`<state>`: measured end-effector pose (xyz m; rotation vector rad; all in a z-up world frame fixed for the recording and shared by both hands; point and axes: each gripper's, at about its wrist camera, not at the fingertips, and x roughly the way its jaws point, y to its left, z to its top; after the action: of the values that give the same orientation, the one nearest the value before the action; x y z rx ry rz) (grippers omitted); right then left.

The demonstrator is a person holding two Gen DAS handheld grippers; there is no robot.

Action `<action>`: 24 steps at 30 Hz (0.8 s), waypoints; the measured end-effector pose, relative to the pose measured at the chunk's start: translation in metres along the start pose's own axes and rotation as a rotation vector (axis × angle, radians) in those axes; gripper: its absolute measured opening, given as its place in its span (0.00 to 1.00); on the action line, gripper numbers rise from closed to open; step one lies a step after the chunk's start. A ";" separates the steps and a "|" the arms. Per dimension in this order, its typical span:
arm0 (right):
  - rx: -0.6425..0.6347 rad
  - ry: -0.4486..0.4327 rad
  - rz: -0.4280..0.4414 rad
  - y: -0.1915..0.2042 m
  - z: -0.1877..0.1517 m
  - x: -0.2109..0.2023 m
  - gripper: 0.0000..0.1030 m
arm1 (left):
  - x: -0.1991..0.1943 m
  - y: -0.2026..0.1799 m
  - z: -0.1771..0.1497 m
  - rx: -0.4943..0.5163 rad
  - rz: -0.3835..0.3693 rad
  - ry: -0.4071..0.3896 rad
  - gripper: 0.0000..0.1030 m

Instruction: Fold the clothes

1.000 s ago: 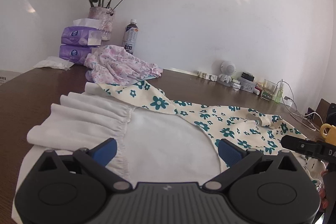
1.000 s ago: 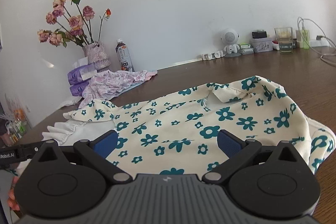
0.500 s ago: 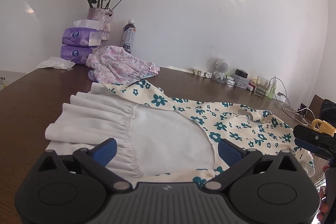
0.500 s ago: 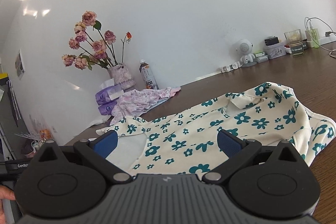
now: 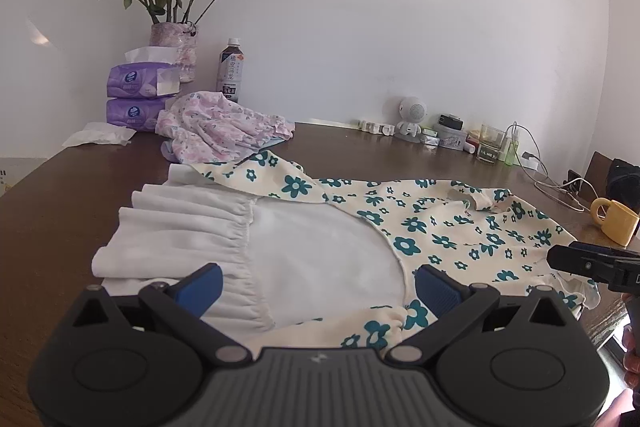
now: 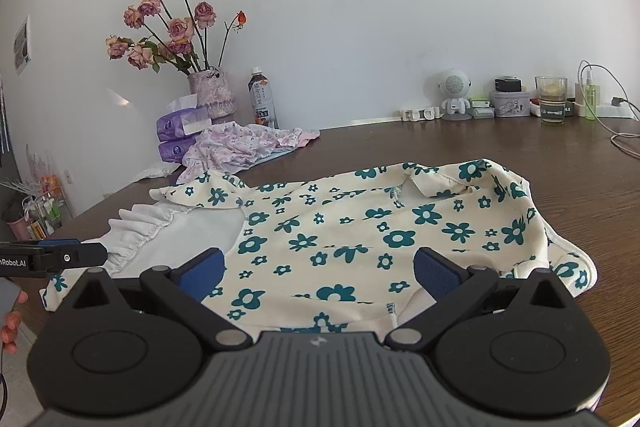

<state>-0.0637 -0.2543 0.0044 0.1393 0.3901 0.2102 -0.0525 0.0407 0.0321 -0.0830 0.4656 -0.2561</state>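
At the bottom of the left wrist view the left tongs (image 5: pixel 316 287) stood spread wide, their blue pads apart and holding nothing, poised over the near edge of the dress (image 5: pixel 440 227). The right tongs (image 6: pixel 318 273) were likewise spread and empty at the bottom of the right wrist view, above the flowered cloth.

The dress lay across the middle of the brown bench (image 5: pixel 60 211), a cream body with teal flowers and a white gathered skirt (image 5: pixel 188 227) toward the left of the frame. A flowered flap was folded over part of the white panel, and a sleeve end curled by the near edge. The step in hand seemed to be an early one, with the garment laid out but not yet folded in half. The next move would likely call for each pair of tongs to drop onto an edge, pinch one layer cleanly and carry it over without dragging the rest.

Further back, in the upper left, a crumpled pink garment (image 5: pixel 216 131) waited beside the tissue packs (image 5: pixel 140 95), a bottle (image 5: pixel 231 71) and a vase of roses (image 5: pixel 176 47).

The near hem was hidden beneath the tong bodies. Only fingertips of the person's hand showed at the frame edges. The small clutter along the wall at the right was hard to make out.
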 end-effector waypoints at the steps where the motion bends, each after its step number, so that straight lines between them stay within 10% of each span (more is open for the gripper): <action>1: -0.004 0.005 -0.009 0.000 0.000 0.000 1.00 | 0.000 -0.001 0.000 0.005 -0.001 0.001 1.00; 24: -0.093 0.051 -0.054 0.002 0.002 0.003 1.00 | -0.002 -0.008 0.001 0.058 -0.016 0.021 1.00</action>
<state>-0.0605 -0.2520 0.0053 0.0316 0.4339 0.1782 -0.0555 0.0340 0.0346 -0.0274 0.4781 -0.2860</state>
